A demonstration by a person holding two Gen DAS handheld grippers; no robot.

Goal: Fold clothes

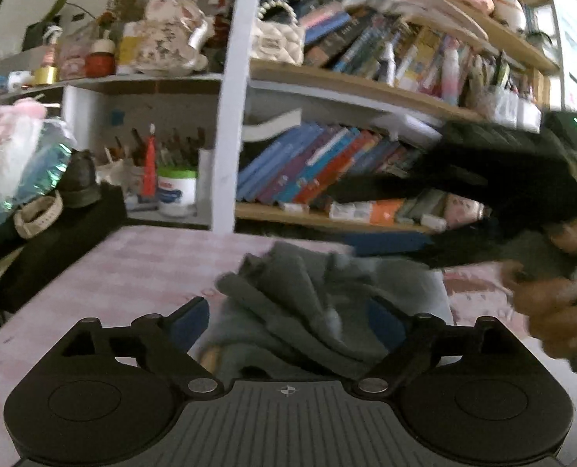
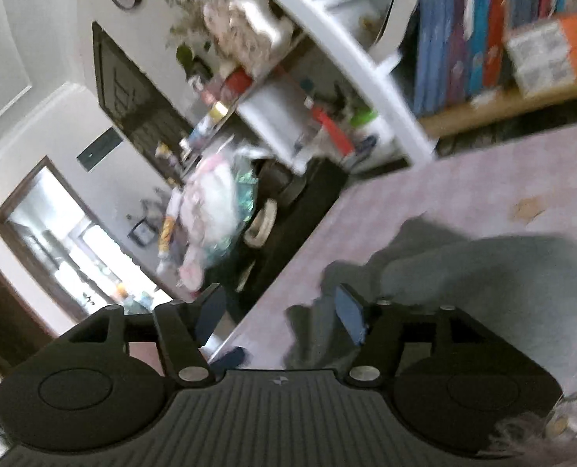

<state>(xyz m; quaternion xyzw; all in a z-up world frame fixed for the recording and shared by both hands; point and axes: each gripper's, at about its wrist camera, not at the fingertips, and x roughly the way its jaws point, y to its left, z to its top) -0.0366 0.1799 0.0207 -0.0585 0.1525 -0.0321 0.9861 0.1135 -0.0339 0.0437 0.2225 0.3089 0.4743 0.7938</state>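
Grey garment (image 1: 308, 303) — between spread left claw (image 1: 288, 325)

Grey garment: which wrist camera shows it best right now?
The left wrist view. The grey garment lies bunched on the pink tablecloth, centred between the open jaws of the left gripper, its folds visible. The right wrist view is tilted and blurred; the garment is a vague grey shape there, off to the right.

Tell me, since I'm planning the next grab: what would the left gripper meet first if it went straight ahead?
Most likely the crumpled grey garment. The left gripper has its jaws open on either side of the fabric, which lies bunched on the pink table cover. Blur leaves the depth uncertain.
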